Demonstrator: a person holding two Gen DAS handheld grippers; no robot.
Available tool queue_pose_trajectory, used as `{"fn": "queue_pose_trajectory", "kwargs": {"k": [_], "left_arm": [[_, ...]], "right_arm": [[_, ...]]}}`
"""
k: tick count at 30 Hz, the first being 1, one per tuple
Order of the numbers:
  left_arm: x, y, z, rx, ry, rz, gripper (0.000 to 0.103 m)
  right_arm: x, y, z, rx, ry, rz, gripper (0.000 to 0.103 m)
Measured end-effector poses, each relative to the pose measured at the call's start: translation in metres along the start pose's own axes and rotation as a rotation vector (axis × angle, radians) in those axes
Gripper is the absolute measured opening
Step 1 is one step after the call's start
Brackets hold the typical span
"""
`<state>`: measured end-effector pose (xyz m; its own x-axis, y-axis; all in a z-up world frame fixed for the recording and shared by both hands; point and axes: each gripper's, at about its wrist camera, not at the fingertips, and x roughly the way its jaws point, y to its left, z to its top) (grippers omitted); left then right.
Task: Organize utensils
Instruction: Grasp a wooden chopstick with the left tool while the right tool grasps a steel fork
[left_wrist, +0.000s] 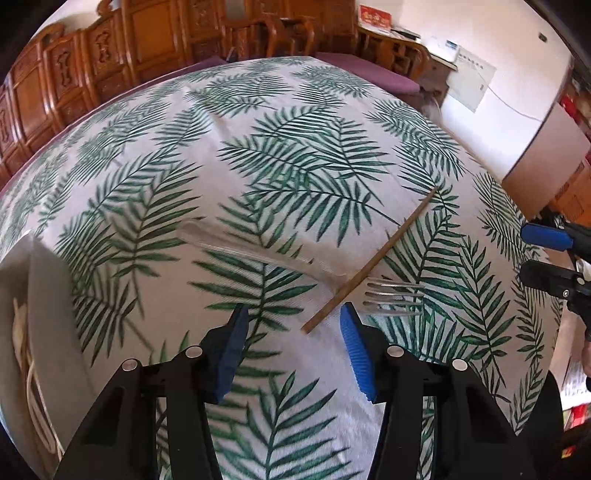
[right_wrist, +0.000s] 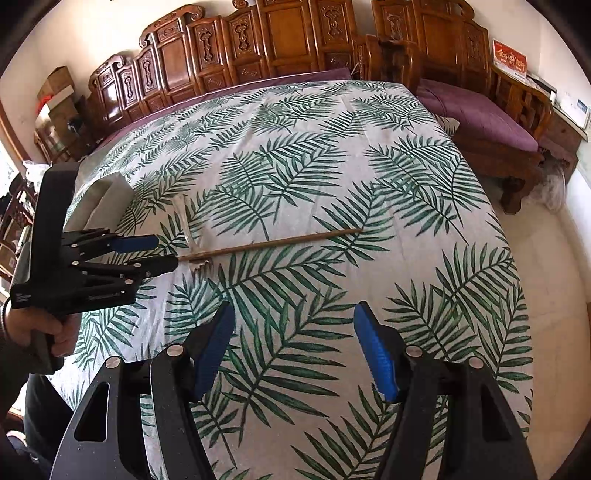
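Two utensils lie on the leaf-print cloth of the worktop (left_wrist: 295, 155): a wooden chopstick (left_wrist: 373, 258) and a clear plastic fork (left_wrist: 391, 297). Landmark is the chopstick.

Left hand-held gripper (left_wrist: 293, 321): jaws apart, nothing between the pads. It points steeply down at the cloth. The chopstick's near end lies just ahead of the gap, slightly toward the right pad; the fork's tines sit just beyond that pad, touching or all but touching the chopstick. In the right wrist view the left hand-held gripper (right_wrist: 162, 253) has its tips at the chopstick's left end, where the fork (right_wrist: 192, 236) crosses it.

Long axis: in the left wrist view the chopstick runs diagonally, from its near end by the gap up and away to the right. The pads would need to close across that line, not along it.

Right hand-held gripper (right_wrist: 293, 350): jaws apart, empty, well short of the chopstick (right_wrist: 269, 243), which lies crosswise ahead of it. Left hand is clearly the nearer.

A pale container (left_wrist: 40, 332) sits left of the chopstick, at the edge of the left wrist view; something light lies inside, too unclear to name. Likely the destination.
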<state>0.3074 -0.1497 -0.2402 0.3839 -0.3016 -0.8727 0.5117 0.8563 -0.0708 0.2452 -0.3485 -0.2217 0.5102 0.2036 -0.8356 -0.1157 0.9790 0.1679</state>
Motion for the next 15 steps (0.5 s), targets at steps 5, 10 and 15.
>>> {"fn": "queue_pose_trajectory", "kwargs": {"k": [5, 10, 15], "left_arm": [[0.007, -0.012, 0.005, 0.062, 0.008, 0.002, 0.034], [0.006, -0.015, 0.004, 0.071, 0.022, -0.040, 0.012], [-0.003, -0.022, -0.005, 0.095, 0.015, -0.055, 0.004]], "right_arm": [[0.000, -0.004, -0.001, 0.008, 0.000, -0.001, 0.069], [0.000, -0.003, 0.000, 0.011, -0.001, 0.003, 0.069], [0.002, 0.004, 0.001, 0.004, -0.003, 0.011, 0.069]]}}
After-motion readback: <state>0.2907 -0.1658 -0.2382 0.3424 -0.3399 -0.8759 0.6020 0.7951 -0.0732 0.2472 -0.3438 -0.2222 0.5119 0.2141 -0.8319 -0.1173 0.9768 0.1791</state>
